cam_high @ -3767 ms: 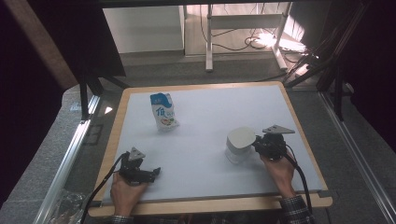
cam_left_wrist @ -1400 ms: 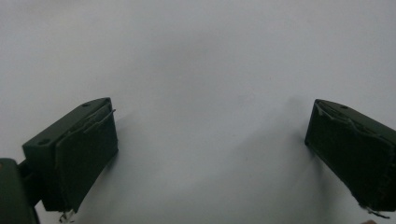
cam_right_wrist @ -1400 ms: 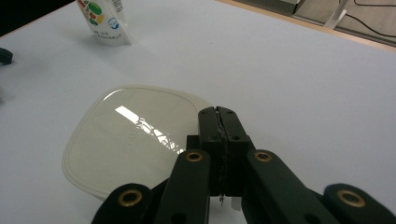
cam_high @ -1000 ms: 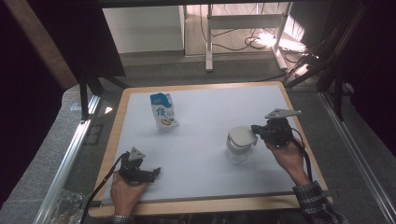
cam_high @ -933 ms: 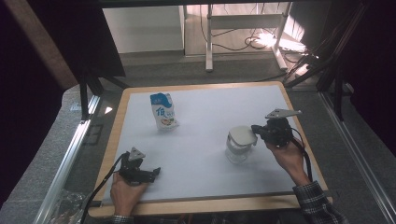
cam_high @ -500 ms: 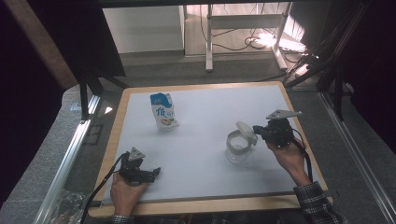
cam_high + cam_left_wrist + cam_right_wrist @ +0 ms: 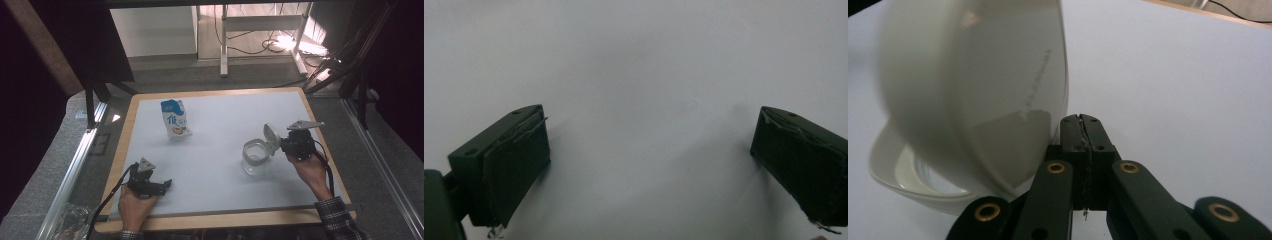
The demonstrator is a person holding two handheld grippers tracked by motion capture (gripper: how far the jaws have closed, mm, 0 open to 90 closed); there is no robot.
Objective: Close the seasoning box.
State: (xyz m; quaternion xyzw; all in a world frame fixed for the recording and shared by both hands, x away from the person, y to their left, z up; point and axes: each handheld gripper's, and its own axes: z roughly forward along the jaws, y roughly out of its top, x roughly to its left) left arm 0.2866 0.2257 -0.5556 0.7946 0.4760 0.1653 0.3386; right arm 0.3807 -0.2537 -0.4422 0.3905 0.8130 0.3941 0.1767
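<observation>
I count one jar (image 7: 256,158), lid (image 7: 271,138) tipped up; one carton (image 7: 175,119). Right gripper (image 7: 283,145) closed beside lid, left gripper (image 7: 165,185) apart.

A small blue-and-white milk carton (image 7: 175,119) stands upright on the far left part of the white table (image 7: 220,165), which is edged in pale wood. Beyond the far edge, cables (image 7: 260,47) lie tangled on the floor between the white legs of a desk (image 7: 224,40).
</observation>
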